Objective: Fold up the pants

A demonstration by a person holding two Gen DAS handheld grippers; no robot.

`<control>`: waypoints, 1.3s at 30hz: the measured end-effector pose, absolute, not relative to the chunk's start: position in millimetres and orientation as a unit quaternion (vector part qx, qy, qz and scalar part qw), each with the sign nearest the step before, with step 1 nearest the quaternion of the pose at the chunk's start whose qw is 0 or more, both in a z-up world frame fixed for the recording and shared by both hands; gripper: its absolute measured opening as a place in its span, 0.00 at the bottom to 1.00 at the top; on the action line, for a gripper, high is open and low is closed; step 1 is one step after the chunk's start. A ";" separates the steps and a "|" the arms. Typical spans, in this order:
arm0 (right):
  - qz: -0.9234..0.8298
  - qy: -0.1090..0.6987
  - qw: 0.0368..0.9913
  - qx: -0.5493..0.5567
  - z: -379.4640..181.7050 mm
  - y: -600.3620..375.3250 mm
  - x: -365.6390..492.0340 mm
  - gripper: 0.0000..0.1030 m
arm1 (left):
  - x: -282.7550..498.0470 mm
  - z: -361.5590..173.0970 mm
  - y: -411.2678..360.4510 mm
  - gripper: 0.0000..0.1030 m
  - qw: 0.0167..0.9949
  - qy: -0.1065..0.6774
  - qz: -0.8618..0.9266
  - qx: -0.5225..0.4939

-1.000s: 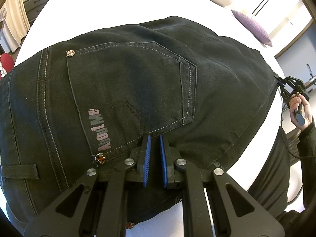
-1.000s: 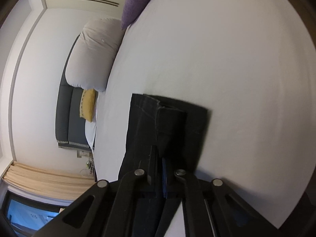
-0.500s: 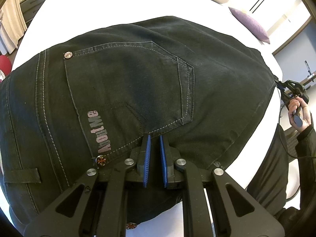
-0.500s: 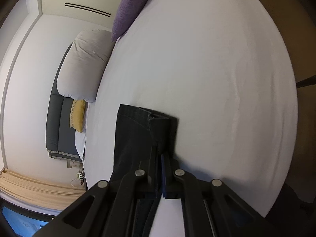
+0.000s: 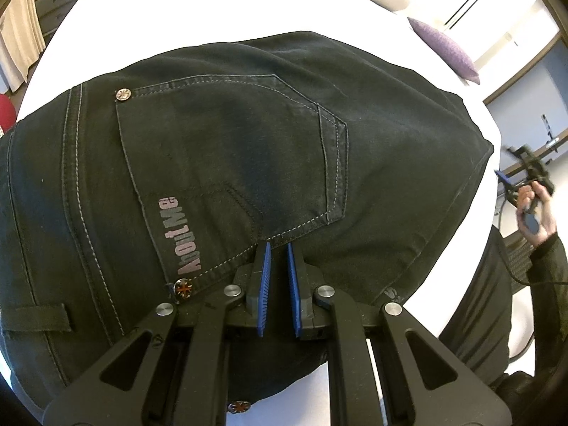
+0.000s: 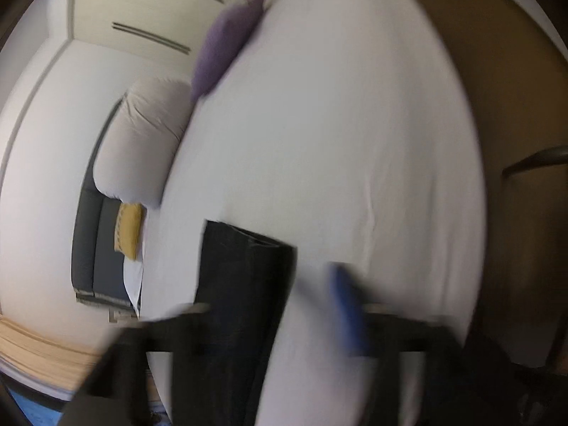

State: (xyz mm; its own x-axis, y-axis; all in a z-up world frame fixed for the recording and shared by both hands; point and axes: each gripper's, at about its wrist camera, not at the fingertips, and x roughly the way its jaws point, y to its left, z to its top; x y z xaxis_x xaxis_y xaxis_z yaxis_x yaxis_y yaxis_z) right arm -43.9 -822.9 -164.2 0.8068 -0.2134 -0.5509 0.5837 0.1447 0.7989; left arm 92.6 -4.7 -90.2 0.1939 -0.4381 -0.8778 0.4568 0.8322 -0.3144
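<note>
The pants (image 5: 227,163), dark denim, lie spread on the white bed (image 5: 220,7), seat and back pocket up, reaching to the bed's near edge; the leg end (image 6: 245,277) lies flat further along the bed, toward its right edge. The left gripper (image 5: 278,277) sits low over the seat just below the pocket, its blue pads close together with a narrow gap and no cloth visibly between them. The right gripper (image 6: 277,305) is blurred; its jaws have just been opening and now stand spread, the hem lying loose between them and not pinched. Denim like this looks fairly heavy and limp, with stiff seams and waistband; it should drape and drag rather than slide. Doubled edges make the surest holds: the hem at the leg end and the waistband or side seam at the seat. A pinch on single cloth would likely bunch.
</note>
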 end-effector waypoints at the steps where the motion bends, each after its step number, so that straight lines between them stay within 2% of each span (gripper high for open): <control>1: -0.258 0.152 0.750 0.590 -155.3 -814.1 -44.6 0.83 | 91.9 -90.0 -4.3 0.10 0.773 0.564 -0.290 0.009; 2: -0.224 0.158 0.767 0.580 -146.4 -802.5 -40.1 0.83 | 91.7 -90.2 -3.2 0.10 0.773 0.564 -0.290 0.007; 5: -0.120 0.209 0.804 0.543 -127.6 -755.2 -16.1 0.71 | 88.7 -90.6 0.1 0.10 0.775 0.562 -0.290 0.002; 6: -0.088 0.223 0.807 0.539 -126.6 -739.1 -8.6 0.65 | 87.7 -90.6 0.9 0.10 0.776 0.561 -0.289 0.001; 7: -0.050 0.242 0.800 0.547 -130.7 -721.5 1.1 0.54 | 87.1 -90.3 1.4 0.10 0.776 0.560 -0.289 0.001; 9: -0.021 0.284 0.782 0.554 -142.6 -698.9 15.3 0.38 | 84.9 -90.3 2.2 0.10 0.778 0.558 -0.288 0.002; 15: -0.009 0.326 0.728 0.603 -181.6 -676.3 27.4 0.36 | 80.5 -88.1 3.3 0.10 0.779 0.556 -0.289 0.004; 23: 0.008 0.353 0.715 0.604 -186.6 -665.1 33.3 0.36 | 77.4 -87.4 4.3 0.10 0.782 0.553 -0.288 0.003; 32: 0.000 0.346 0.711 0.612 -193.2 -656.0 43.1 0.34 | 76.4 -85.9 4.2 0.10 0.783 0.552 -0.287 0.003; 33: 0.002 0.351 0.716 0.604 -192.7 -654.1 46.9 0.26 | 76.4 -86.0 4.1 0.10 0.783 0.552 -0.287 0.003; 34: -0.001 0.358 0.717 0.598 -193.2 -653.2 48.0 0.07 | 76.4 -85.9 4.1 0.10 0.783 0.552 -0.287 0.004; 39: -0.008 0.353 0.726 0.590 -194.9 -650.7 36.8 0.04 | 76.0 -83.8 0.7 0.10 0.781 0.553 -0.289 0.012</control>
State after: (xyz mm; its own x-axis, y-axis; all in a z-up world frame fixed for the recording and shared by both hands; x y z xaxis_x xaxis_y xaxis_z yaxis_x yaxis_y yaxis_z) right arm 36.8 -650.7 -194.9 0.7511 0.4051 -0.5213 0.4276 0.3030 0.8517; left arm 76.0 0.7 -83.8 0.2207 -0.4384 -0.8713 0.4658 0.8322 -0.3008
